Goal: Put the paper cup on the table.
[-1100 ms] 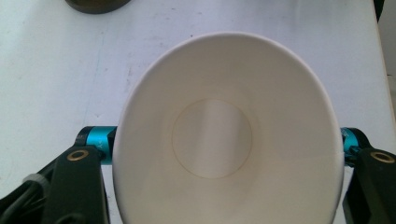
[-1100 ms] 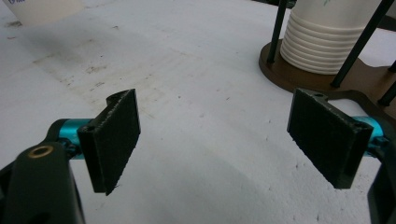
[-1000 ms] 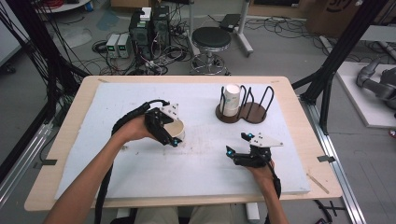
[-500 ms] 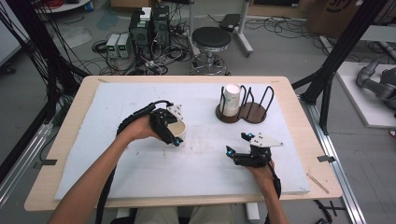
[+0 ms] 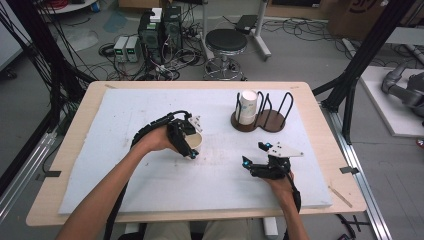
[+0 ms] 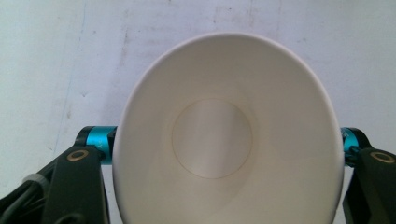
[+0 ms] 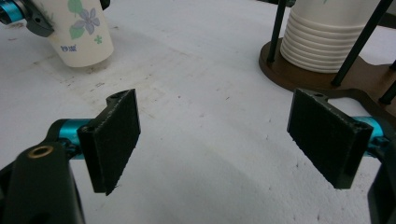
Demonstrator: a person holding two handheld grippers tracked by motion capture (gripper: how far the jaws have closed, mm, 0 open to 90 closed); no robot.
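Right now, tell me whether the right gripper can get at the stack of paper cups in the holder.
Probably yes. The right gripper is open with nothing in it, and bare white mat lies between it and the cup stack. The holder's black rods partly fence the stack.

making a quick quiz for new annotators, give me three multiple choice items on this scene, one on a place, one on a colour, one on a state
1. Where is the stack of cups?
A. in the wire holder
B. on the stool
C. on the floor

2. What colour is the flower on the held paper cup?
A. red
B. purple
C. orange

3. How are the right tongs?
A. shut on a cup
B. open, nothing between them
C. shut on the holder

Answers: 1 A, the stack stands between the holder's wire loops; 2 B, purple petals show in the right gripper view; 3 B, the pads stand apart over bare foam.
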